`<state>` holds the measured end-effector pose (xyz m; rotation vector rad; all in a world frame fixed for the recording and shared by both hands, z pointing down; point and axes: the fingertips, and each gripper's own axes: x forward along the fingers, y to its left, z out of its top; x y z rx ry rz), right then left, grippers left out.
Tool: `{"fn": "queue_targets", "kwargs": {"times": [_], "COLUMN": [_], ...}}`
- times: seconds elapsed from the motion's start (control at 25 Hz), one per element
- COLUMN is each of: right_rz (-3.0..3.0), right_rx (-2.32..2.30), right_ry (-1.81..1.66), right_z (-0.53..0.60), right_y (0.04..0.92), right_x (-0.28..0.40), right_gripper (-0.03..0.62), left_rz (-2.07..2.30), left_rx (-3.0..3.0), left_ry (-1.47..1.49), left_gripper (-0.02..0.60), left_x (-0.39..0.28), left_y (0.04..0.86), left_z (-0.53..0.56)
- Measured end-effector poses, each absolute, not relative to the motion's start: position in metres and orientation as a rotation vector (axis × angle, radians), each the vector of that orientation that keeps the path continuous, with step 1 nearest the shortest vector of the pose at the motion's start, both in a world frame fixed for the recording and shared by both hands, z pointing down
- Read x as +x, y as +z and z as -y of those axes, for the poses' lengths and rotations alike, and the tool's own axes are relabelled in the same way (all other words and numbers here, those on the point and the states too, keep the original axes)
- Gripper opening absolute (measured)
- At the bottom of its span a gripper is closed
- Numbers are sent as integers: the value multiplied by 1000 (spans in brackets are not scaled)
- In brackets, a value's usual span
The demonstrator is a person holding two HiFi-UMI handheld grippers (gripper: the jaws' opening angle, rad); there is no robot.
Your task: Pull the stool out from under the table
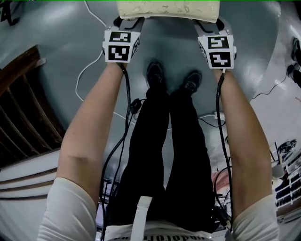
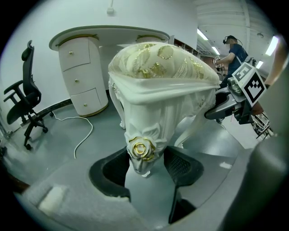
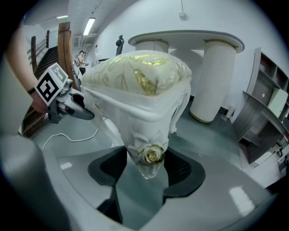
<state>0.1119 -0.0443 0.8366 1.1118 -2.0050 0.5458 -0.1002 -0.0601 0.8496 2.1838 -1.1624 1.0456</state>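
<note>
**A:** Both claws are clenched on the stool [image 2: 162, 85]. The left gripper [image 2: 144, 170] clamps one carved corner at its gold rose [image 2: 141, 149], and the right gripper [image 3: 151, 175] clamps the other corner the same way.

**B:** Where does it stand from the dressing table [image 2: 108, 35]?

**A:** In front of it and apart, with bare floor [image 2: 58, 135] between. I'd judge it out from under, or nearly so.

**B:** How to finish well?

**A:** Draw both hands away from the table evenly and level so the stool neither twists nor tips. The glossy carving looks slippery, so grip firmly.

**B:** And the views?

**A:** The head view gives only the cushion [image 1: 168, 9] edge above the person's shoes [image 1: 155, 74], with no table in it. Only the gripper views show the table and the jaws' hold, and each also shows the other gripper.
</note>
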Motion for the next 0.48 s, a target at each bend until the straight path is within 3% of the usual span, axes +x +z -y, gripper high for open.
{"fn": "queue_targets", "kwargs": {"times": [0.48], "right_rz": [1972], "right_rx": [1146], "right_ry": [660], "right_z": [-11], "right_y": [753], "right_x": [123], "right_gripper": [270], "left_rz": [1138], "left_rx": [2165], "left_ry": [1031], "left_gripper": [267], "left_x": [-111], "left_y": [768], "left_z": [14]}}
